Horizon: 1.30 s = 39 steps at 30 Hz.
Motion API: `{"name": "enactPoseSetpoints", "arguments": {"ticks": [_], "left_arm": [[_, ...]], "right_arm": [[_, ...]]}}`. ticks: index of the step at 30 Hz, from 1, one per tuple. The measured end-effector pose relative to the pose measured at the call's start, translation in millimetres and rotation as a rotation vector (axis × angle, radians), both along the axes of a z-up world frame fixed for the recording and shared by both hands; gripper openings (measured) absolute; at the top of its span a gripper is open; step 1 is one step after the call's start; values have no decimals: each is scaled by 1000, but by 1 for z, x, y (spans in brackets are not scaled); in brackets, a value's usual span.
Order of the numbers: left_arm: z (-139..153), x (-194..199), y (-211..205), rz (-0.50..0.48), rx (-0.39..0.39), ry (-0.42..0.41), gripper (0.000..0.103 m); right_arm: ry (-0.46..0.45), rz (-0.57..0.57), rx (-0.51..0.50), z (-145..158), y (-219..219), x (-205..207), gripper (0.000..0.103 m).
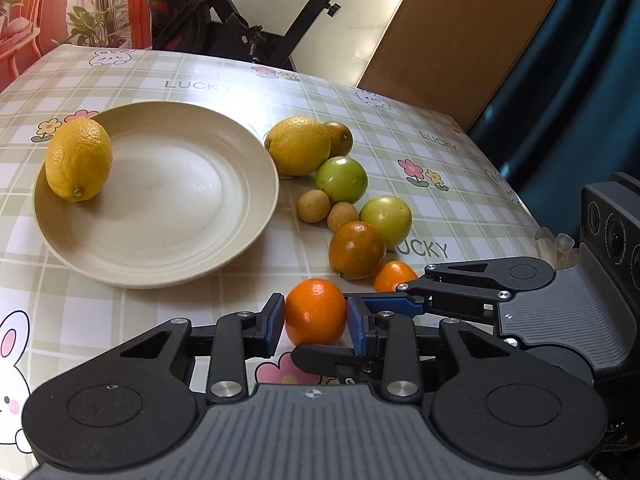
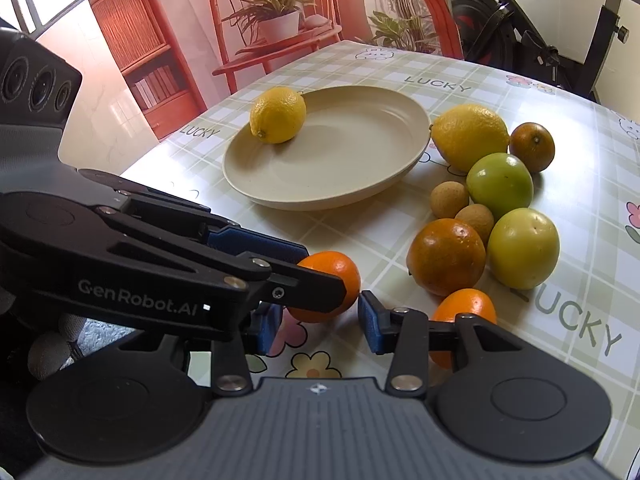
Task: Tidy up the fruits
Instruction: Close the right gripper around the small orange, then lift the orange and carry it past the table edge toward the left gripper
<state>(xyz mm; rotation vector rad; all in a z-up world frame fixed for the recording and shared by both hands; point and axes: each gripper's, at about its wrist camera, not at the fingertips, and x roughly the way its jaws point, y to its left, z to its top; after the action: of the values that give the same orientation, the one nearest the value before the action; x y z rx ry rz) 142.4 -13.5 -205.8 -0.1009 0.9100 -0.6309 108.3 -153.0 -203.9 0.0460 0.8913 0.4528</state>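
A beige plate (image 1: 160, 248) (image 2: 328, 196) holds one lemon (image 1: 78, 159) (image 2: 278, 115) on its far rim. My left gripper (image 1: 316, 318) is shut on a small orange (image 1: 316, 312) (image 2: 340, 276) that rests on the tablecloth. My right gripper (image 2: 320, 322) is open and empty, just behind that orange; it shows in the left wrist view (image 1: 404, 298) crossing from the right. Beside the plate lie a second lemon (image 1: 298, 145), two green fruits (image 1: 341, 179) (image 1: 386, 218), two brown-orange fruits (image 1: 357, 250) (image 1: 339, 138), two small tan fruits (image 1: 313, 206) and another small orange (image 1: 394, 276).
The table has a green checked cloth (image 1: 200, 76) with "LUCKY" print. An exercise bike (image 1: 256, 32) stands behind the far edge. A dark curtain (image 1: 580, 80) hangs on the right. A red chair with a plant (image 2: 276, 20) stands beyond the table.
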Motion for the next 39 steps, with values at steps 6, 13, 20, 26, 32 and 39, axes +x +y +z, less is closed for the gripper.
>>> {"name": "enactPoseSetpoints", "arguments": {"ticks": [6, 13, 20, 26, 32, 39], "left_arm": [[11, 10, 5, 23, -21, -19, 33], [19, 52, 17, 67, -58, -18, 25], [16, 63, 39, 93, -104, 38, 25], [36, 35, 72, 60, -119, 12, 27], [32, 9, 93, 74, -61, 3, 27], [25, -4, 106, 109, -62, 9, 27]], "right_arm": [[-46, 12, -17, 12, 2, 10, 45], [-87, 46, -23, 28, 13, 51, 32], [-40, 81, -58, 15, 28, 87, 31], [-24, 153, -15, 30, 20, 58, 34], [37, 315, -6, 37, 28, 20, 38], [169, 423, 82, 24, 41, 6, 38]]}}
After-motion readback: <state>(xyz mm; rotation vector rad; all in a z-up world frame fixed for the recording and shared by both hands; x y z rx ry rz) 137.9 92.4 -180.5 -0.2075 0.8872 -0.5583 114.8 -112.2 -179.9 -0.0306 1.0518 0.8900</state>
